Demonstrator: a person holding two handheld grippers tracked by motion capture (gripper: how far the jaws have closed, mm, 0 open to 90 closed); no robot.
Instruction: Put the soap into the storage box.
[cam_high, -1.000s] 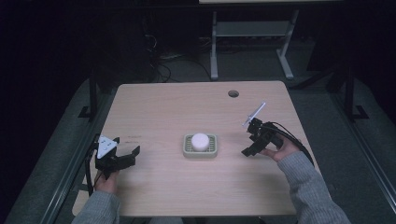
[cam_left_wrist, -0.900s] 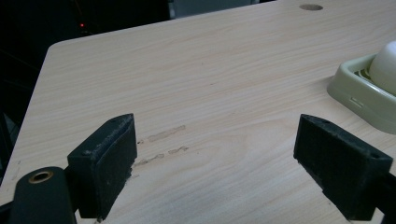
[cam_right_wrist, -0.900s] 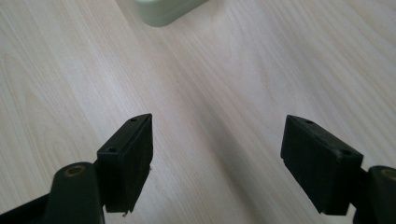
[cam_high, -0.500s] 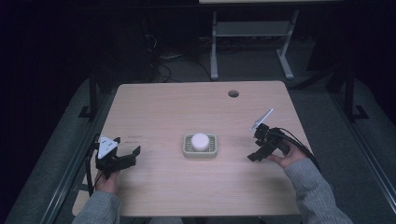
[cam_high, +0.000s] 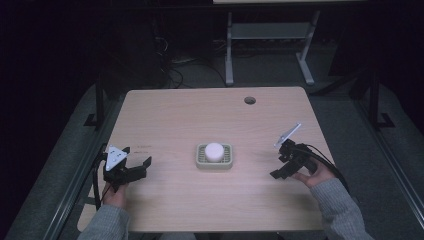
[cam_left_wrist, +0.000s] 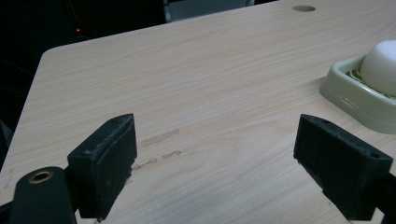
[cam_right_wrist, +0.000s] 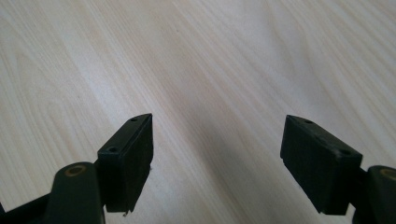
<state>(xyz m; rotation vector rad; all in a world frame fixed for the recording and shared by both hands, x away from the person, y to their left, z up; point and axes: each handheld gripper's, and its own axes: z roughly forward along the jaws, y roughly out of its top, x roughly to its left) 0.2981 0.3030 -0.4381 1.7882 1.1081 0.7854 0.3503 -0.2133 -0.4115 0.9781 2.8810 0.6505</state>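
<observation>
Two black two-jaw grippers hover apart over a pale wooden table (cam_high: 165, 115)

Left gripper (cam_high: 136, 169), jaws wide apart and empty, has the round white soap (cam_high: 214, 150) in its pale green slatted dish (cam_high: 199, 161) ahead to its right; right gripper (cam_high: 281, 165), jaws also spread and empty, points down at bare wood, dish well off its jaws

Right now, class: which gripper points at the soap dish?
The left gripper: its view shows the soap dish ahead; the right gripper faces bare table.
</observation>
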